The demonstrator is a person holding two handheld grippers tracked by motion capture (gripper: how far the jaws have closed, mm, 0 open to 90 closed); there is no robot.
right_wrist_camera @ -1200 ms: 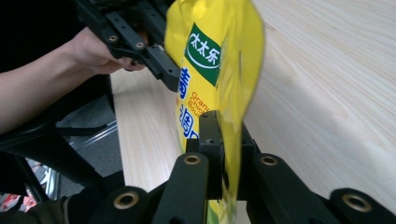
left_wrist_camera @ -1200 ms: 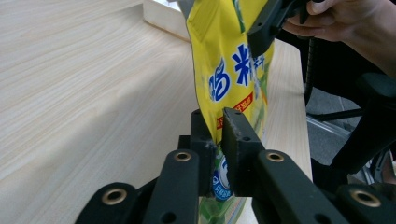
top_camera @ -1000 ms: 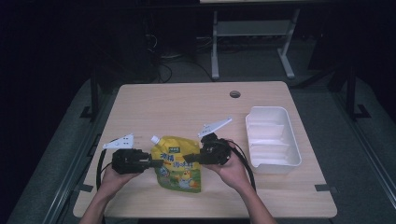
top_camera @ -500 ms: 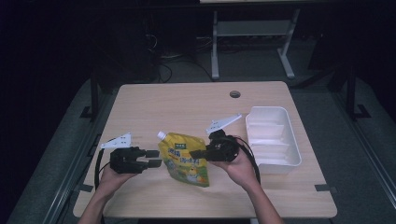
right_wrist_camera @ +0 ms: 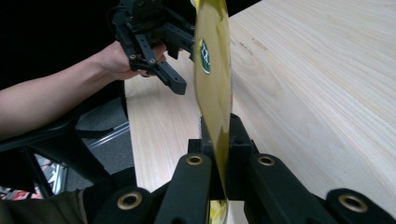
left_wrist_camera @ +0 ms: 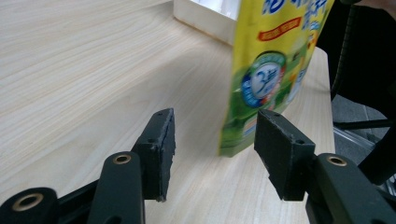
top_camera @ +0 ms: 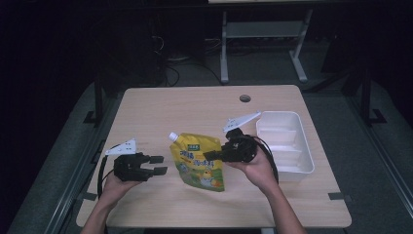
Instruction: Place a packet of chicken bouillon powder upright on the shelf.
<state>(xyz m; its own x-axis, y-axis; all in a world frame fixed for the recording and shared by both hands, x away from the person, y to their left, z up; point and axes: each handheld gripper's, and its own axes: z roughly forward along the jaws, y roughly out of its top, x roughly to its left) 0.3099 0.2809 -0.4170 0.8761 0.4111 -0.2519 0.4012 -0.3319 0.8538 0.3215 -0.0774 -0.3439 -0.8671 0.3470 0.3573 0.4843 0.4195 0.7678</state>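
1. One yellow spouted pouch [top_camera: 200, 161] is hanging above the near middle of the table [top_camera: 195, 105], with the white divided tray [top_camera: 285, 141] just off to its right
2. Clamping flat on the pouch's right edge, the right gripper [top_camera: 216, 156] is carrying it alone; in the right gripper view the film [right_wrist_camera: 212, 79] is running edge-on between the closed pads
3. Standing apart with nothing between its jaws, the left gripper [top_camera: 158, 165] has just been opening; in the left gripper view the pouch's lower corner [left_wrist_camera: 243, 126] is sitting beyond the pads [left_wrist_camera: 161, 140], not touched
4. Being soft film around a filling, the pouch is likely sagging and swinging under a one-sided grip, and its glossy skin is probably slippery
5. Holding by the flat sealed edge, or near the stiffer white cap [top_camera: 172, 136], is looking safer than squeezing the bulging middle
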